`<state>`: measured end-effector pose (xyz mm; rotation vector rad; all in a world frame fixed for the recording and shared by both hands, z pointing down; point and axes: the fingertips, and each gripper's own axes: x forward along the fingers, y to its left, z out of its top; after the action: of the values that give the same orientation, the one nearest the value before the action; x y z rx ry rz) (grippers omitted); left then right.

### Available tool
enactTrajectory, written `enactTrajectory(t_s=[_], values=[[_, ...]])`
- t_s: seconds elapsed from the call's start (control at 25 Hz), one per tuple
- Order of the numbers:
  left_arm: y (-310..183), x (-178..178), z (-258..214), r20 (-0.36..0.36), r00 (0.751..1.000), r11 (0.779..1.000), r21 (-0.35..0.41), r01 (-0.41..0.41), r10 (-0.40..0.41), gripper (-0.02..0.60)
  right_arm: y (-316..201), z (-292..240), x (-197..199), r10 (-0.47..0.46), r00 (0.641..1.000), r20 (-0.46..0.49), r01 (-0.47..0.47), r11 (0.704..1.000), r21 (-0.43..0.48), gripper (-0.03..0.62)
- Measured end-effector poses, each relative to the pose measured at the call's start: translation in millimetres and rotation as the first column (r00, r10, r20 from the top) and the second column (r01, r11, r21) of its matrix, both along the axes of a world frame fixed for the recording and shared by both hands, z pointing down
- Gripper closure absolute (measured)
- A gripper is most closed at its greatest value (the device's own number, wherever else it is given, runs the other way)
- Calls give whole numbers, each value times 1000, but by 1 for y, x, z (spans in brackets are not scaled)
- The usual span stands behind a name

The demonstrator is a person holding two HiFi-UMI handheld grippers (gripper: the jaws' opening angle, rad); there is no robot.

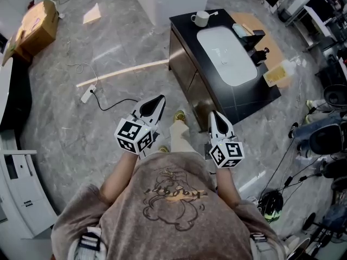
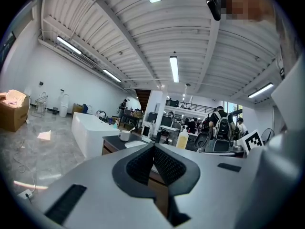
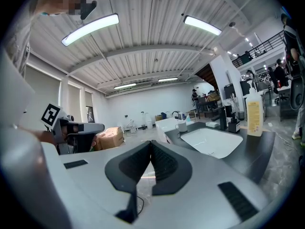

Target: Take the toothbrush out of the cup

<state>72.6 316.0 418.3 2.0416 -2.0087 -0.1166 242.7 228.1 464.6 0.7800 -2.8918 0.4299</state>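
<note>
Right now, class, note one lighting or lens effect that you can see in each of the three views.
Head view: even light, no hard shadows; the cup is sharp but small. Left gripper view: fisheye, dark corners, the ceiling bowed into curves. Right gripper view: same fisheye; the lights burn out white.

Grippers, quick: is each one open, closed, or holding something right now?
Left gripper: closed, holding nothing.
Right gripper: closed, holding nothing.
</note>
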Motion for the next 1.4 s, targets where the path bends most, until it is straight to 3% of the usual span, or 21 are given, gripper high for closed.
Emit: enactTrajectory(t_s=[0.64,0.92,1.4], values=[[-84,-69,10,-15,1000,1000,-15,-18,18,560,-86,9,-82,2,1000,-4,-2,1000,-11,591],[-145,-105,9,-18,999,999,-28,-27,26,560,-142,10,-111,19,1000,-11,-19,999,-32,591],[-255,-144,8,-22,1000,999,-39,-3,2,561,-249,10,-159,-31,1000,2,31,998,-50,591]])
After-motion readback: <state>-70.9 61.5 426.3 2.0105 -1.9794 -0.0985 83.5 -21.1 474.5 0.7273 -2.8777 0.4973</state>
